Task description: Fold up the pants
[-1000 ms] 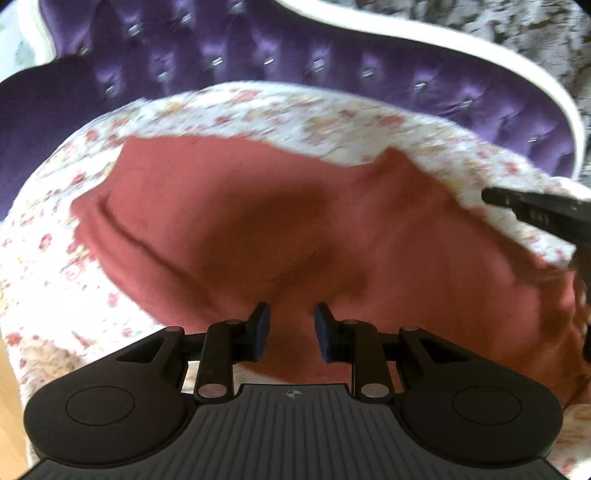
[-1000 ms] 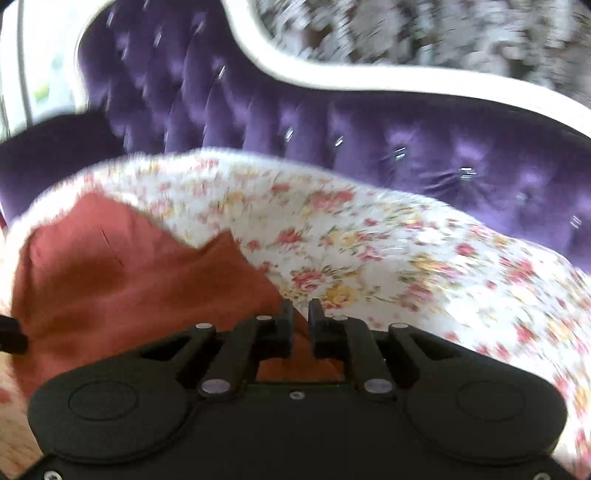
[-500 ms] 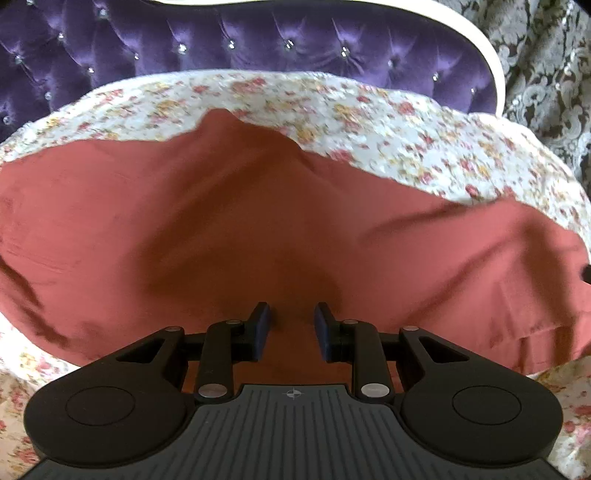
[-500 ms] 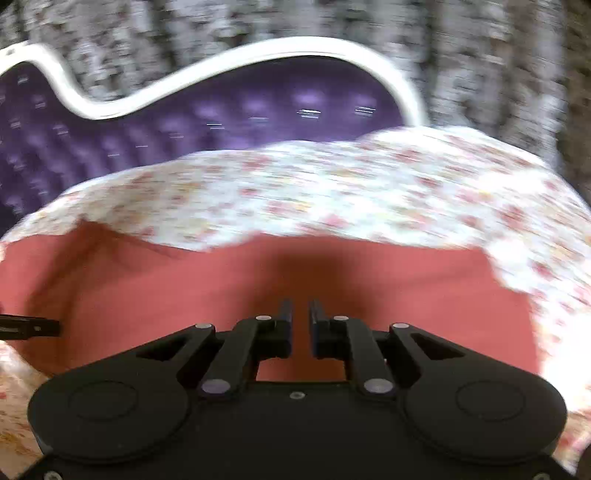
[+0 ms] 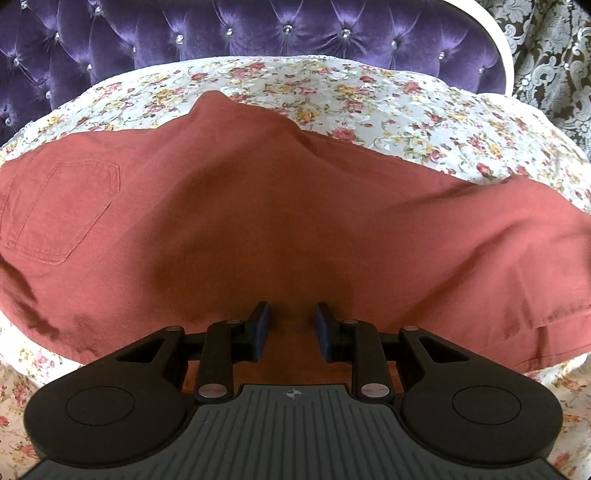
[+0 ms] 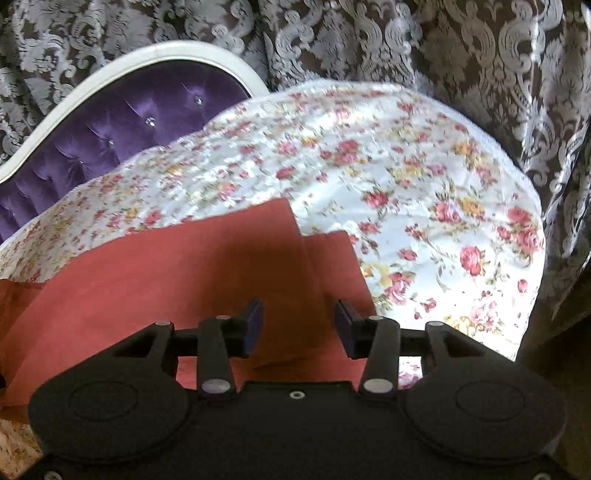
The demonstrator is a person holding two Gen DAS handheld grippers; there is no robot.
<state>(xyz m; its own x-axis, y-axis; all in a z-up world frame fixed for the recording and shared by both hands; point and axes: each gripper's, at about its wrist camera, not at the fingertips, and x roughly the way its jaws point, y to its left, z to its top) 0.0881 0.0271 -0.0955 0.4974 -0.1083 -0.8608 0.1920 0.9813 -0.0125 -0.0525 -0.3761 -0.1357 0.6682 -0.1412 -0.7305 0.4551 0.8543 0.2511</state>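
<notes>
Holding: our left gripper (image 5: 291, 326) is parted, and whether it pinches the pants (image 5: 258, 206) below we cannot tell.
Releasing: our right gripper (image 6: 298, 325) has just been opening, pads clear, over the pants' (image 6: 184, 273) leg ends.

1. Your work surface is a bed covered with a white floral bedsheet (image 5: 369, 99), printed with red and yellow roses.
2. Take the purple tufted headboard (image 5: 258, 29) as your landmark: the sheet runs right up to its base.
3. Directly on the sheet, in front of the headboard, lie the rust-red pants (image 5: 295, 221), spread lengthwise along it.
4. Their patch pocket (image 5: 62, 210) faces up, and the leg ends (image 6: 325, 258) are at the opposite end.
</notes>
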